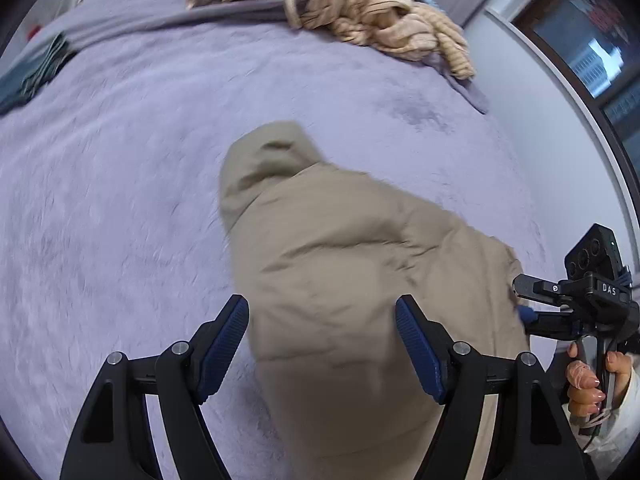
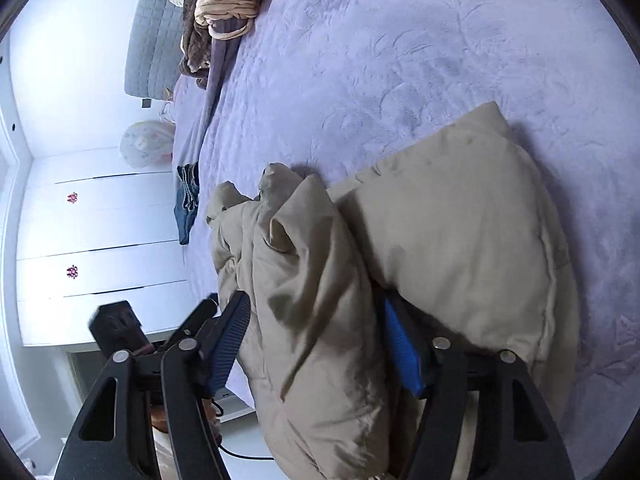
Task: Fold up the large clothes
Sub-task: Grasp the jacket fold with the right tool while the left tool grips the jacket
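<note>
A beige puffy jacket (image 1: 340, 264) lies bunched on the lavender bed cover (image 1: 120, 200), hood pointing away. My left gripper (image 1: 322, 336) is open, its blue pads wide apart on either side of the jacket's near part. In the left wrist view the right gripper (image 1: 520, 300) sits at the jacket's right edge, held by a hand. In the right wrist view my right gripper (image 2: 316, 344) is open wide with a thick fold of the jacket (image 2: 320, 300) between its fingers. The rest of the jacket (image 2: 460, 240) lies to the right.
A pile of tan striped and brown clothes (image 1: 380, 12) lies at the far edge of the bed. Folded dark jeans (image 1: 40, 72) lie at the far left. A white wall and dark window (image 1: 592, 40) are to the right. White drawers (image 2: 100, 260) stand beside the bed.
</note>
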Demonstrator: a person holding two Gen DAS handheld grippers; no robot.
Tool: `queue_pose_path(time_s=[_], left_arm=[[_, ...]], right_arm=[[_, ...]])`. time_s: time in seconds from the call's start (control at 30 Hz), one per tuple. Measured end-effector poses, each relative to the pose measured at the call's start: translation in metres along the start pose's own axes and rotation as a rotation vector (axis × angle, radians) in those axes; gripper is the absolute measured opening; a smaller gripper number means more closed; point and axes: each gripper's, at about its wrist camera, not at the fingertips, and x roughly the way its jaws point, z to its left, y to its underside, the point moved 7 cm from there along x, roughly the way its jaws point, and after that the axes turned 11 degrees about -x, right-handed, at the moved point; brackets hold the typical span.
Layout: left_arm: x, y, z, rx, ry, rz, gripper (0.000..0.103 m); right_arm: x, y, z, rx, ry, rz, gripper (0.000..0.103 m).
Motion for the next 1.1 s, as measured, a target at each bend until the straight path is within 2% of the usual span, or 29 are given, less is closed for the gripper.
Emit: queue_pose_path(time_s=[0.03,0.13,0.2,0.27,0.33,0.4,0.53,0.7,0.8,0.9,1.1], left_arm=[[0.005,0.005,0.013,-0.044,0.008,0.022,0.076],[0.02,0.024,0.023,-0.099,0.026,0.053,0.076],[0.027,0.034,0.013,-0.104,0.041,0.056,0.076],[0.033,0.042,-0.005,-0.09,0.055,0.063,0.077],[0.039,0.048,-0.021,-0.043,0.027,0.054,0.086],[0.043,0.052,-0.032,-0.014,0.009,0.053,0.086],[0.046,0.053,-0.029,-0.024,-0.015,0.054,0.089],[0.043,0.052,-0.027,-0.039,-0.037,0.039,0.089],[0.04,0.053,-0.028,-0.044,-0.059,0.018,0.089],[0.035,0.058,-0.027,-0.043,-0.077,0.001,0.089],[0.03,0.059,-0.031,-0.01,-0.122,-0.015,0.089]], right_arm=[[0.006,-0.003,0.004,-0.022,0.03,0.014,0.007],[0.002,0.005,0.01,-0.143,0.172,0.04,0.006],[-0.002,0.01,0.008,-0.233,0.296,0.054,0.006],[-0.01,0.018,-0.001,-0.276,0.379,0.07,0.006],[-0.015,0.026,-0.016,-0.294,0.439,0.094,0.006],[-0.018,0.03,-0.027,-0.281,0.442,0.104,0.006],[-0.037,0.026,-0.023,-0.231,0.36,0.047,0.006],[-0.07,0.012,-0.04,-0.172,0.387,-0.061,0.007],[-0.062,0.012,-0.058,-0.126,0.371,-0.025,0.007],[-0.039,0.015,-0.074,-0.123,0.39,0.028,0.007],[-0.035,0.022,-0.077,-0.094,0.398,0.035,0.007]])
